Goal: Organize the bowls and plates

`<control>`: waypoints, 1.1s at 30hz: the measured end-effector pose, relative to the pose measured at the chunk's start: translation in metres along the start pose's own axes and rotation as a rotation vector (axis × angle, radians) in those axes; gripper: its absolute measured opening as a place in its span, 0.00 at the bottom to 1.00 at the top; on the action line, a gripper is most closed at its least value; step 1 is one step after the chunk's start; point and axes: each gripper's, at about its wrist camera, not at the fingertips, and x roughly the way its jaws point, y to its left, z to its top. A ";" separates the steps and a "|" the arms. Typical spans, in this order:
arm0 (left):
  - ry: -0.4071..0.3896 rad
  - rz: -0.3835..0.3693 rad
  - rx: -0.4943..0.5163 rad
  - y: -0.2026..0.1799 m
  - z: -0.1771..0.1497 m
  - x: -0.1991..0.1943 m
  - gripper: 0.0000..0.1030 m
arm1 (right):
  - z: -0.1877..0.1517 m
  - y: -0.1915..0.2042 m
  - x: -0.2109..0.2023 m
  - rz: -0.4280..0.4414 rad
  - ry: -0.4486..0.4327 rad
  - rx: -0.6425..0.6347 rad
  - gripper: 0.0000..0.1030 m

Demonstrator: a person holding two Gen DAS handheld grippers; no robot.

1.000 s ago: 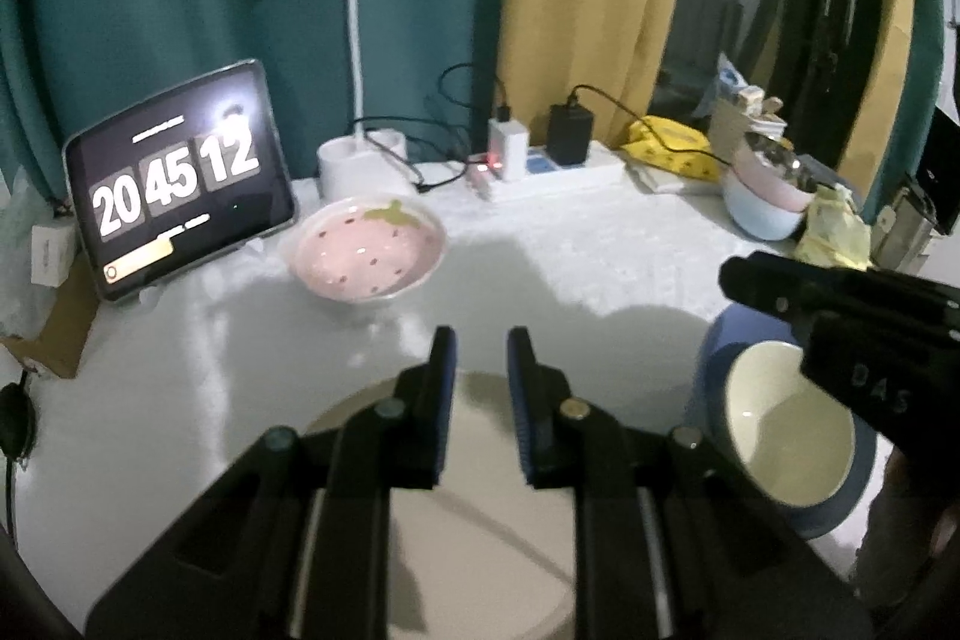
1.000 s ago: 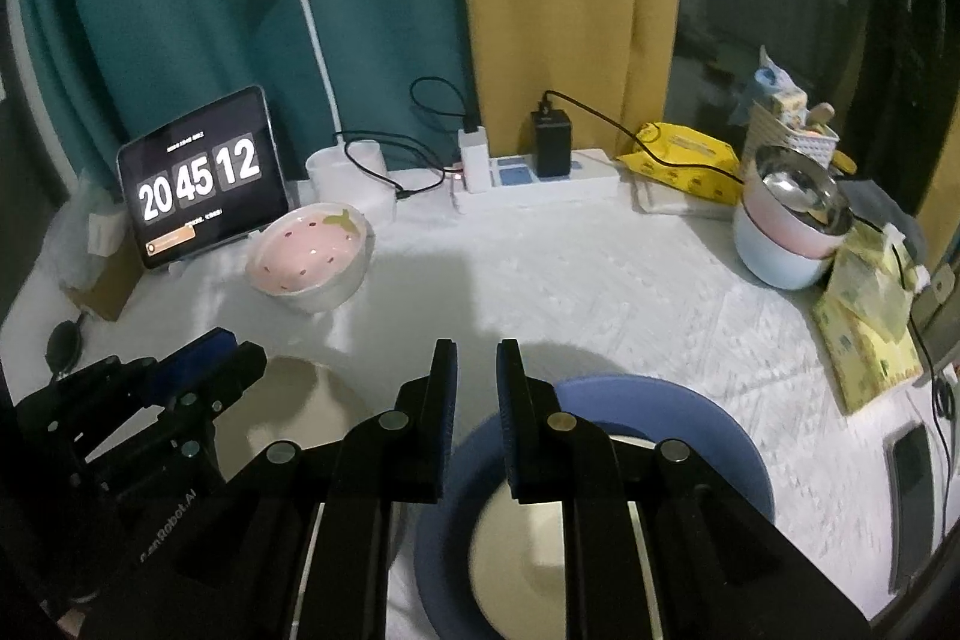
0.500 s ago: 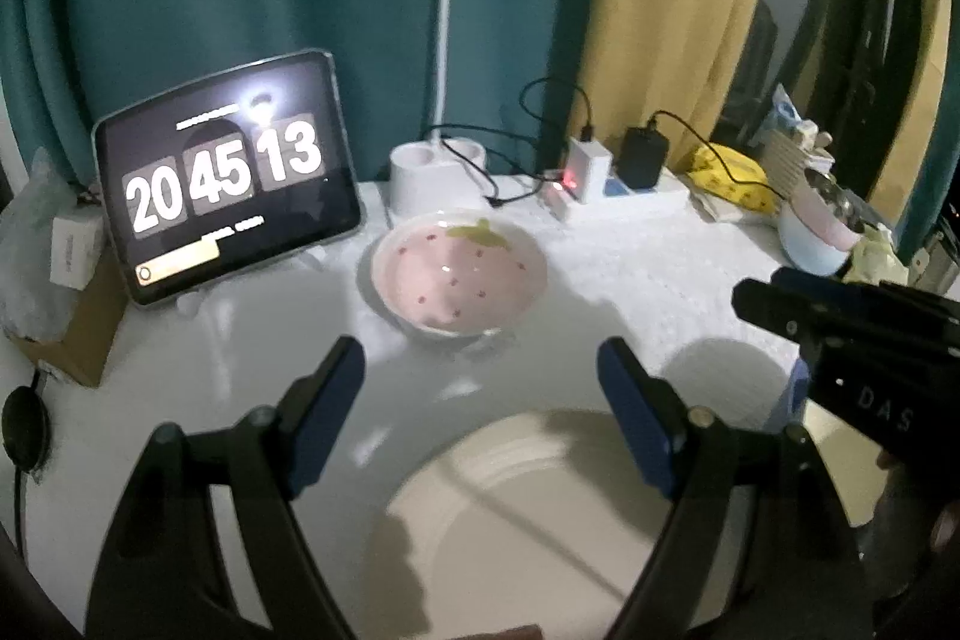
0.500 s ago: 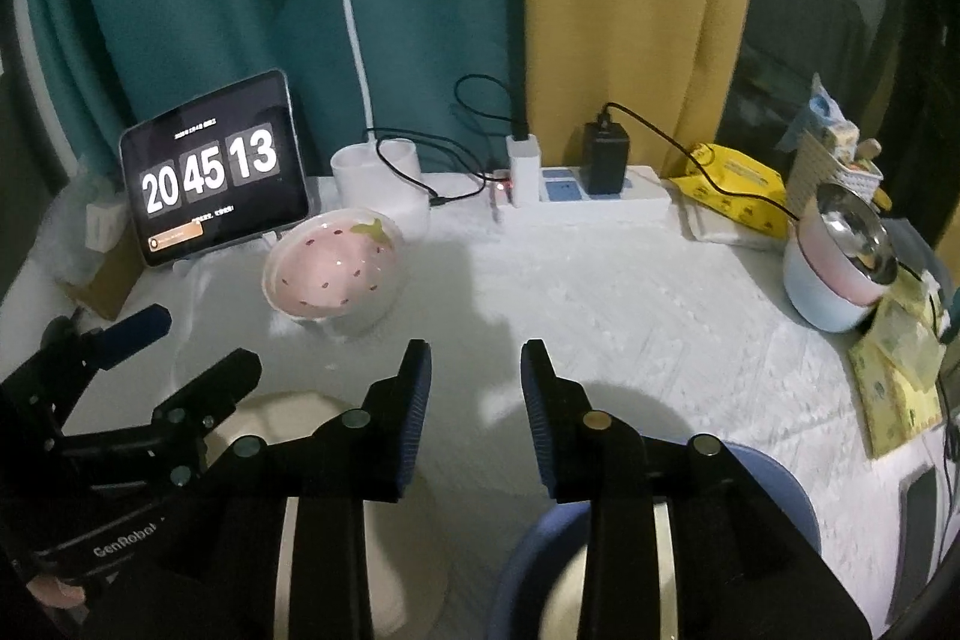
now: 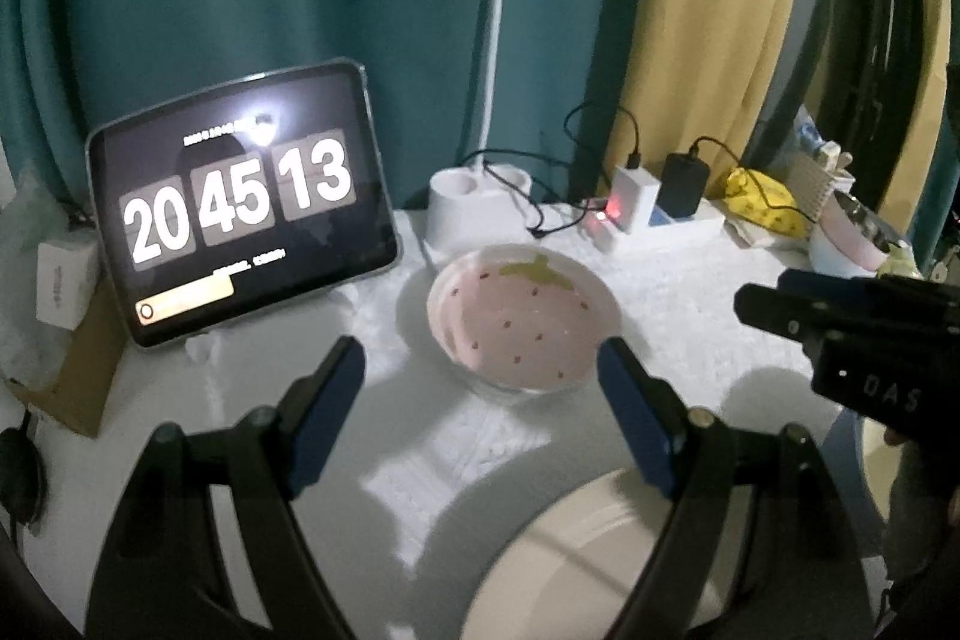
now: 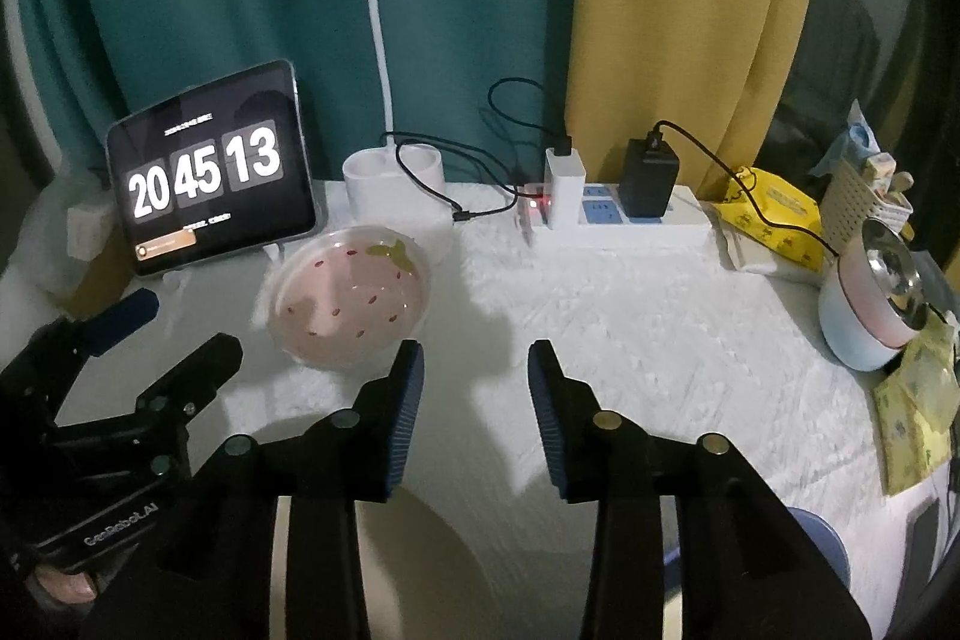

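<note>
**Both grippers spread above the table, strawberry bowl ahead**

The left gripper (image 5: 480,370) hovers over the white table (image 5: 678,316) with its 2 blue-padded fingers (image 5: 327,412) spread wide, holding nothing. Just beyond them sits the pink strawberry bowl (image 5: 522,319), upright on the table and clear of both fingertips. Below the right-hand finger, the rim of a cream plate (image 5: 576,550) lies flat on the table at the bottom of the left wrist view.

The right gripper (image 6: 474,382) also has its fingers (image 6: 405,412) apart, with only bare tablecloth between them. In its view the strawberry bowl (image 6: 351,301) stands to the left of the fingertips, near the tablet (image 6: 207,175), which reads 20 45 13. A curved edge of a blue plate (image 6: 825,538) shows at the lower right, mostly hidden behind the gripper body.

At the table's far right stands a stack of bowls (image 6: 873,313), pale blue and pink with a metal one on top. A white lamp (image 6: 375,40) and a power strip (image 6: 618,217) sit along the back edge.
</note>
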 end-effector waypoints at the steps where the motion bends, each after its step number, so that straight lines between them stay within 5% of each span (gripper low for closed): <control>1: 0.009 -0.005 -0.006 0.002 0.000 0.004 0.79 | 0.002 0.001 0.004 -0.001 0.004 0.006 0.42; 4: 0.038 -0.017 -0.016 0.008 0.002 0.020 0.79 | 0.006 0.006 0.015 0.010 0.004 -0.001 0.46; 7: 0.061 -0.023 -0.031 0.012 0.003 0.032 0.78 | 0.008 0.014 0.026 0.007 0.011 -0.021 0.64; 21: 0.128 -0.020 -0.084 0.029 0.004 0.079 0.78 | 0.013 0.019 0.079 -0.043 0.137 0.041 0.64; 26: 0.146 -0.017 -0.097 0.035 0.003 0.088 0.77 | 0.014 0.015 0.096 0.012 0.183 0.106 0.62; 33: 0.170 -0.023 -0.084 0.035 0.004 0.102 0.57 | 0.011 0.019 0.118 0.039 0.226 0.133 0.46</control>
